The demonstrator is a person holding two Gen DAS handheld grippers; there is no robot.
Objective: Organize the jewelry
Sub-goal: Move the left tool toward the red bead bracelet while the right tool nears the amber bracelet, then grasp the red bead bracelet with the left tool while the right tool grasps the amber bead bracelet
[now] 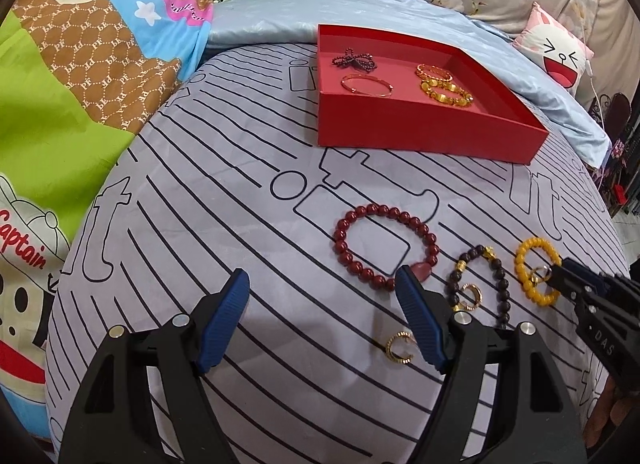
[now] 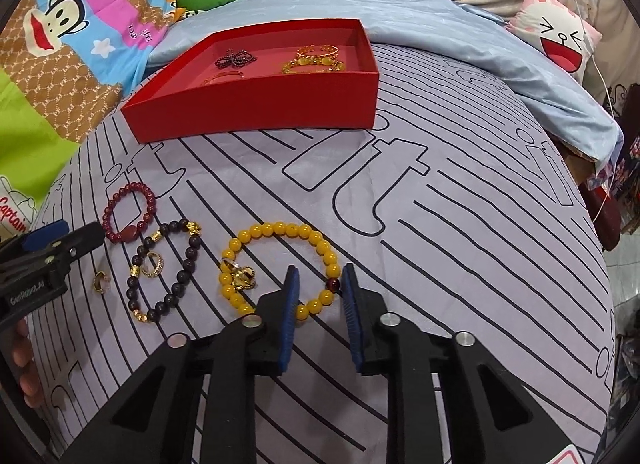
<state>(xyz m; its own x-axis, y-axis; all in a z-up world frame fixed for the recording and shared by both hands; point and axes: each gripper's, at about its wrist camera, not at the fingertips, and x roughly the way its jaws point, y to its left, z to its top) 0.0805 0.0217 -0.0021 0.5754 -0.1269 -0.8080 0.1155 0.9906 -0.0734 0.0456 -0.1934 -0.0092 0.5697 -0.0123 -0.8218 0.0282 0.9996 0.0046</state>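
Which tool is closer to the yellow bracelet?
Right. The right tool straddles the yellow bracelet's near edge; the left tool sits farther left, by the red bracelet.

The right gripper [image 2: 319,280] is seen with its jaws apart over the near edge of a yellow bead bracelet [image 2: 280,268], which is laid flat on the striped bed sheet [image 2: 440,224] with a gold ring [image 2: 240,274] resting inside it at the left. A dark bead bracelet [image 2: 160,272] and a red bead bracelet [image 2: 128,210] are laid further left, close to the left gripper [image 2: 80,238]. A red box [image 2: 256,112] with more jewelry inside is set at the back.
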